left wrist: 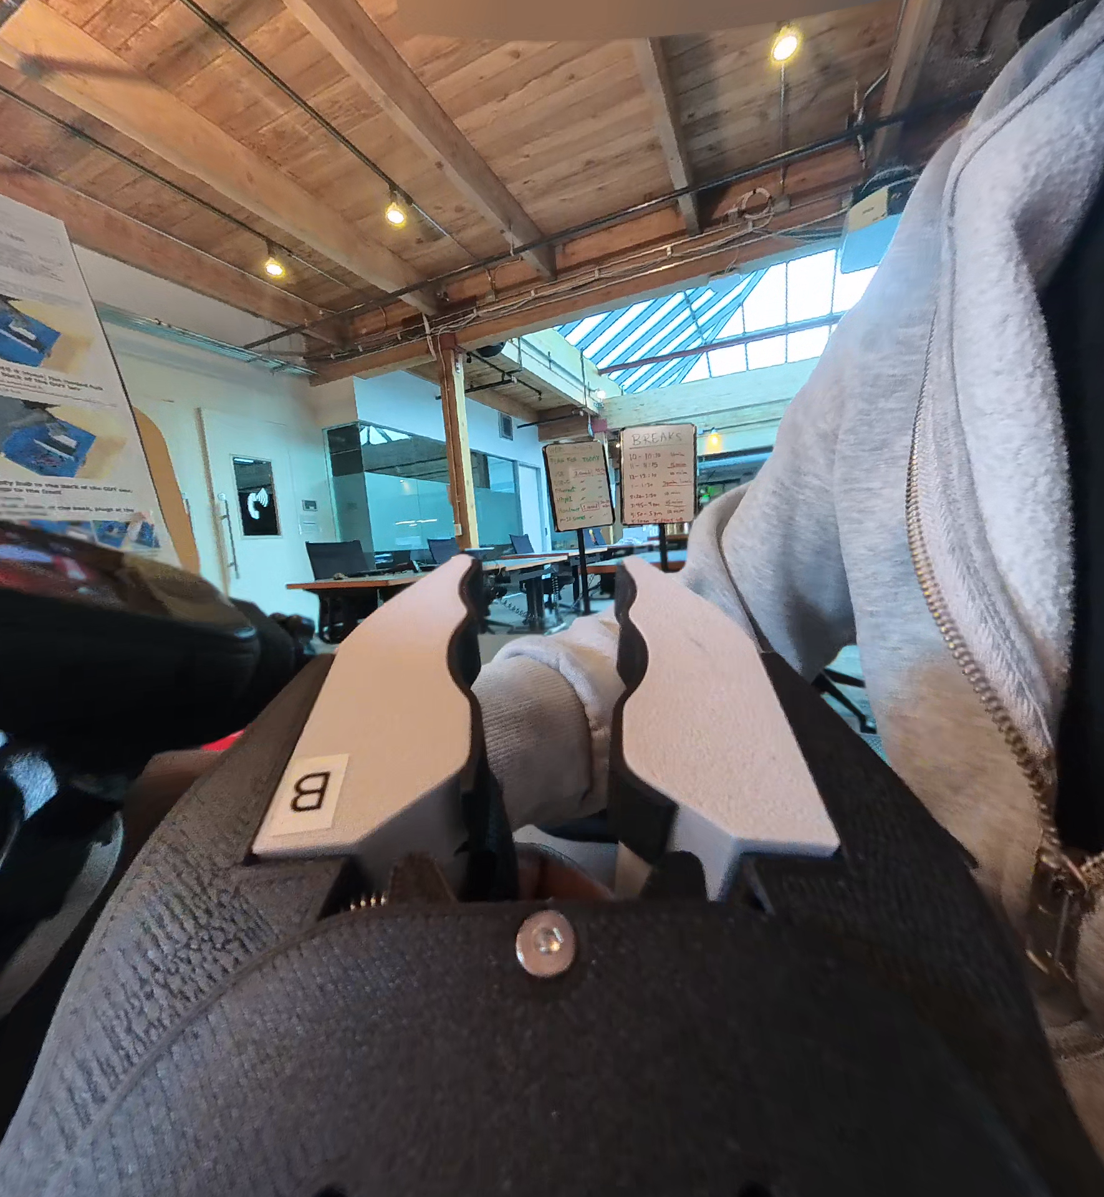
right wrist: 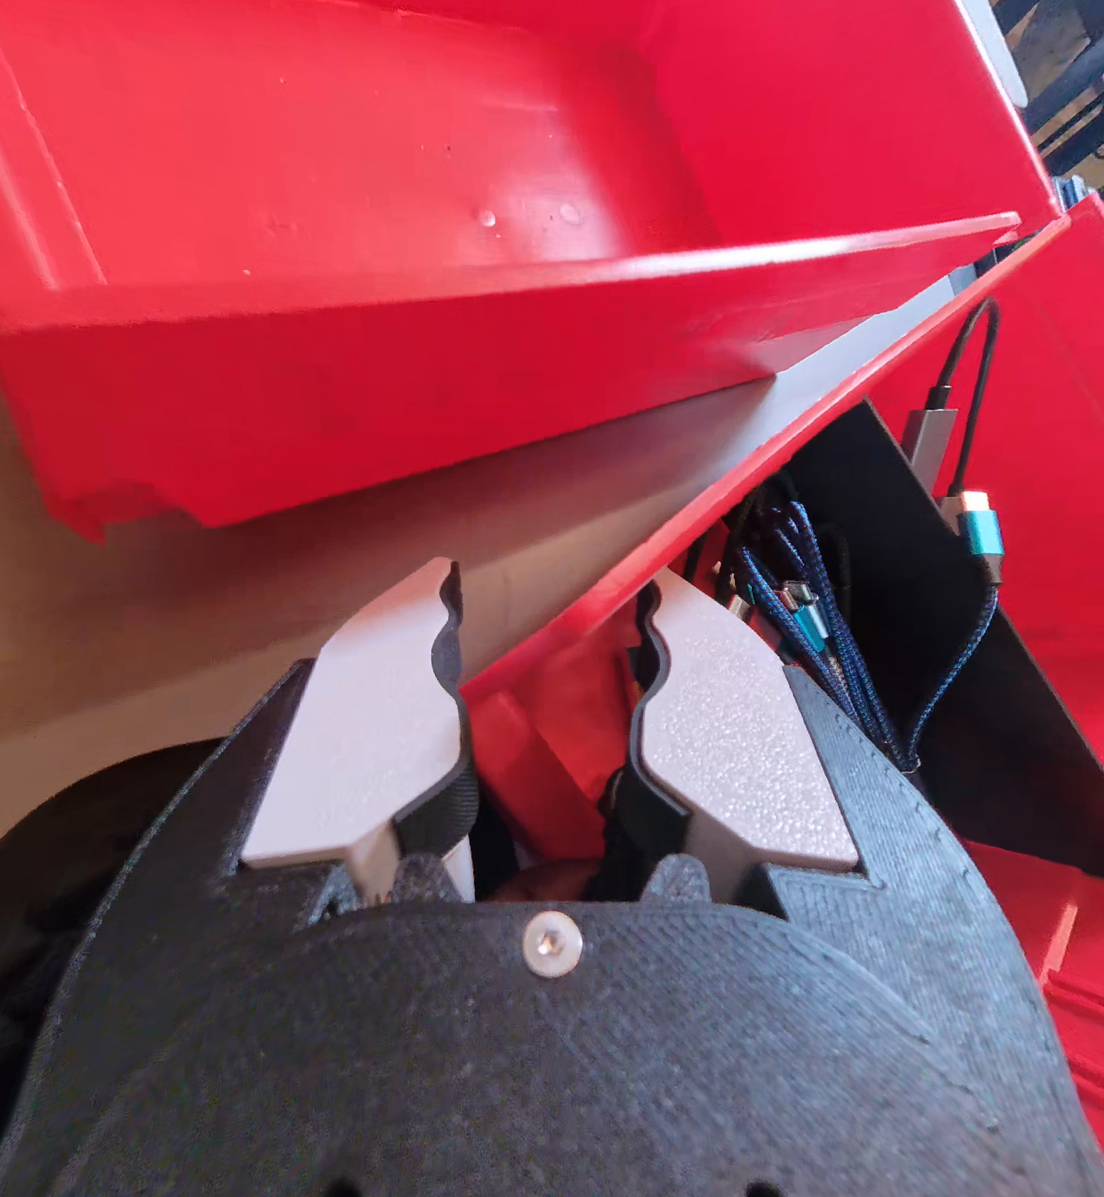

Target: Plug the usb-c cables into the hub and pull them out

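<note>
My right gripper (right wrist: 552, 599) is open and empty, straddling the rim of a red bin (right wrist: 763, 447). In that bin lies a bundle of blue-and-black braided USB-C cables (right wrist: 808, 622) with metal plugs. A grey hub (right wrist: 931, 440) stands at the bin's far side behind a black divider (right wrist: 892, 583), next to a teal-sleeved plug (right wrist: 983, 524); whether that plug is seated in the hub I cannot tell. My left gripper (left wrist: 546, 583) is open and empty, raised and pointing out into the room; no cable or hub shows in its view.
A second red bin (right wrist: 406, 194) lies tilted on the tan table (right wrist: 50, 615), left of the cable bin. In the left wrist view a person's grey zip hoodie (left wrist: 925, 518) fills the right side. A printed instruction sheet (left wrist: 31, 363) stands at left. About 25 cm separates my left fingertips from my right.
</note>
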